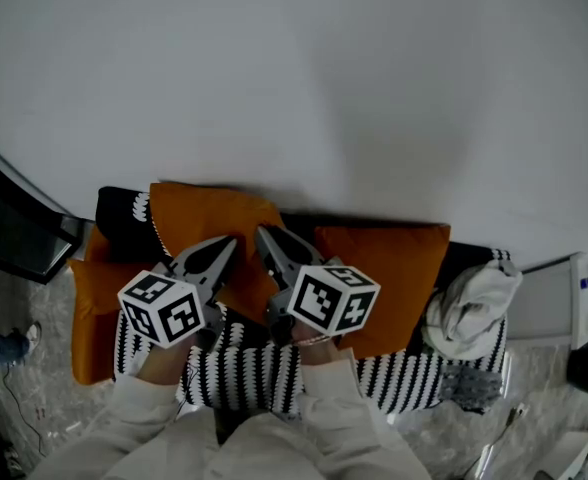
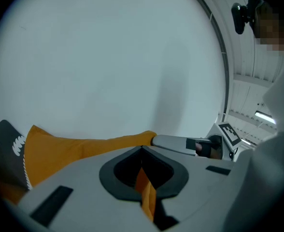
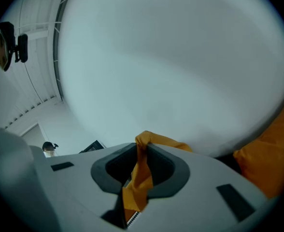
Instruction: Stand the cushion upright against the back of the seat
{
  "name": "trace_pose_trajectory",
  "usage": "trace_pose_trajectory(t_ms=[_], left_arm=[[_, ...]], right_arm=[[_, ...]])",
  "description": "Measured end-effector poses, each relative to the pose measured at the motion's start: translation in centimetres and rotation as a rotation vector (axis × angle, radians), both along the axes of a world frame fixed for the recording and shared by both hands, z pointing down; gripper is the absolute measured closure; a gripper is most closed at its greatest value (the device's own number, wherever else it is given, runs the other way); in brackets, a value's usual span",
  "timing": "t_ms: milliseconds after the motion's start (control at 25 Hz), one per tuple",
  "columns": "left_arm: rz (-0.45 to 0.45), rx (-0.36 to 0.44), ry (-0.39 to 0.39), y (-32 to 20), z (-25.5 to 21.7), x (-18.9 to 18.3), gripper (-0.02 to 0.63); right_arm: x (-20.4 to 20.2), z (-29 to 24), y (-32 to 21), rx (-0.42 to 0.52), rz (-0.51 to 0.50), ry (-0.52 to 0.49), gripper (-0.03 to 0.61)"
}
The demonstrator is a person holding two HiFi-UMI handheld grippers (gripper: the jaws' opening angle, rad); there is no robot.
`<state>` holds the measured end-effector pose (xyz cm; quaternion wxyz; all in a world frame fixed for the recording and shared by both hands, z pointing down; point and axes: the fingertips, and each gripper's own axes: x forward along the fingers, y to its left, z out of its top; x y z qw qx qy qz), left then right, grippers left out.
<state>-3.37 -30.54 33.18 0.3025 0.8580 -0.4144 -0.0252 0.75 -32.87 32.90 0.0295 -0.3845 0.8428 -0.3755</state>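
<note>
Two grips, one cushion [image 1: 204,218] | my left gripper [image 2: 143,153] clamped on its orange edge | my right gripper [image 3: 141,151] nipped onto a fold | cushion centre-left in head view, back of striped seat [image 1: 244,378], top edge before white wall [image 1: 374,88]

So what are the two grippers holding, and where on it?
Both hold the same orange cushion: the left gripper and the right gripper each pinch a fold of fabric along its top edge.
</note>
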Motion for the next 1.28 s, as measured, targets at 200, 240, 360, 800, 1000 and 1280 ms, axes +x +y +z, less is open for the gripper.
trace_pose_trajectory(t_ms=[200, 240, 360, 800, 1000, 1280], left_arm=[[0.004, -0.009, 0.005, 0.1, 0.2, 0.0, 0.606], [0.004, -0.012, 0.007, 0.1, 0.2, 0.0, 0.606], [0.005, -0.017, 0.013, 0.4, 0.3, 0.0, 0.606], [0.007, -0.007, 0.011, 1.6, -0.2, -0.8, 0.606], [0.006, 0.009, 0.009, 2.7, -0.8, -1.1, 0.606], [0.01, 0.048, 0.01, 5.0, -2.9, -1.8, 0.606]], right_arm=[[0.1, 0.0, -0.2, 0.018, 0.029, 0.052, 0.503], [0.1, -0.1, -0.2, 0.023, 0.034, 0.063, 0.497], [0.2, -0.3, -0.2, 0.041, 0.05, 0.094, 0.485], [0.9, -1.1, 0.2, 0.065, 0.096, 0.124, 0.416], [0.8, -2.7, 1.4, 0.1, 0.097, 0.122, 0.41], [0.5, -5.7, 4.2, 0.152, 0.089, 0.091, 0.41]])
